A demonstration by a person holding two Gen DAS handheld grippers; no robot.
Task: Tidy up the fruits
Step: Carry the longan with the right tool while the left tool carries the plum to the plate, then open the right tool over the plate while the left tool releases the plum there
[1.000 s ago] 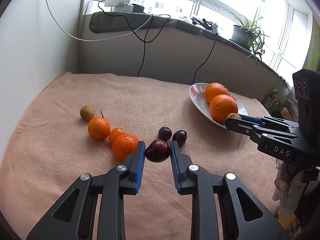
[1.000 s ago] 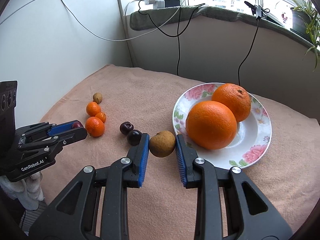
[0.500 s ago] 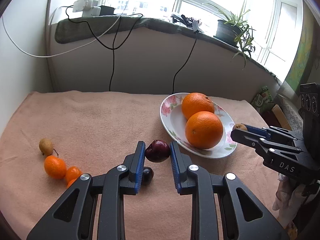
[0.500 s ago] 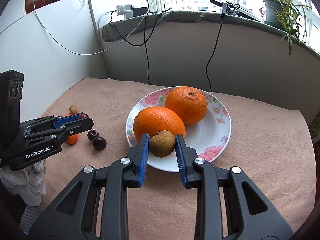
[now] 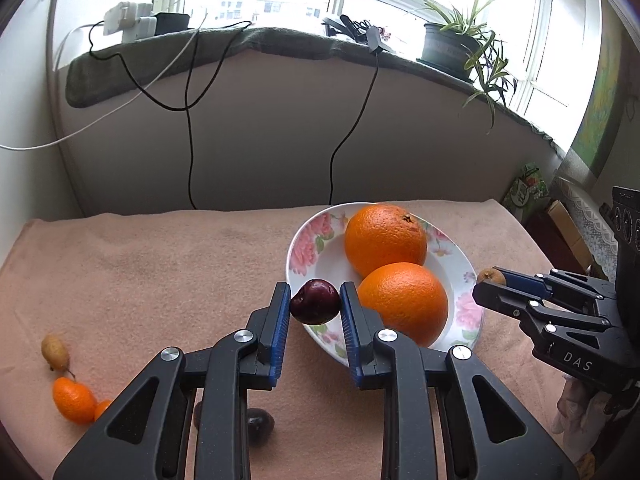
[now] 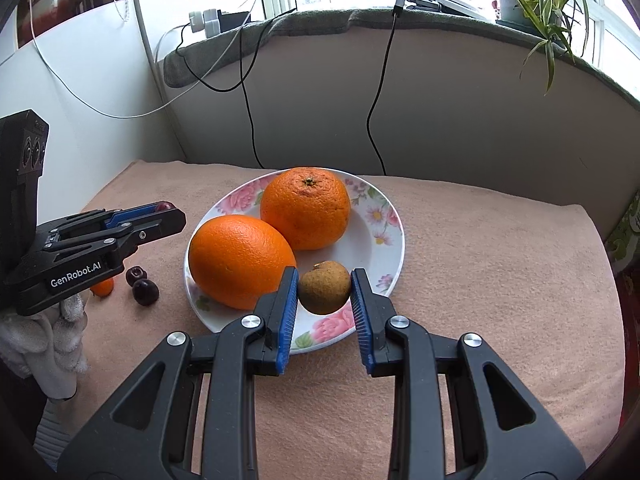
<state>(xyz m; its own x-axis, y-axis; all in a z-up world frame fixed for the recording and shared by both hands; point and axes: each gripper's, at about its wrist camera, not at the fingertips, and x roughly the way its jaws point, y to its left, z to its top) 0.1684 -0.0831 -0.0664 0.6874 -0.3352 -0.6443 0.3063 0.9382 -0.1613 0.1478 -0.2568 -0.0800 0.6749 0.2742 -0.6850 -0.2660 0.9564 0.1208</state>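
Note:
A floral white plate (image 5: 304,240) (image 6: 384,240) holds two big oranges (image 5: 384,236) (image 6: 306,208). My left gripper (image 5: 315,307) is shut on a dark red cherry (image 5: 315,301) and holds it over the plate's near left rim. My right gripper (image 6: 325,288) is shut on a small brown fruit (image 6: 325,287) and holds it above the plate's near side, right of the front orange (image 6: 240,260). The right gripper also shows in the left wrist view (image 5: 490,280), and the left gripper in the right wrist view (image 6: 168,216).
On the pink cloth (image 5: 160,272) left of the plate lie two dark cherries (image 6: 142,285), small mandarins (image 5: 74,399) and a brown fruit (image 5: 55,352). A wall with hanging cables (image 5: 188,120) stands behind. A potted plant (image 5: 452,44) sits on the sill.
Both grippers have moved toward the plate with their fruit. The left one swung right from the loose fruit; the right one now hovers over the plate's inside.

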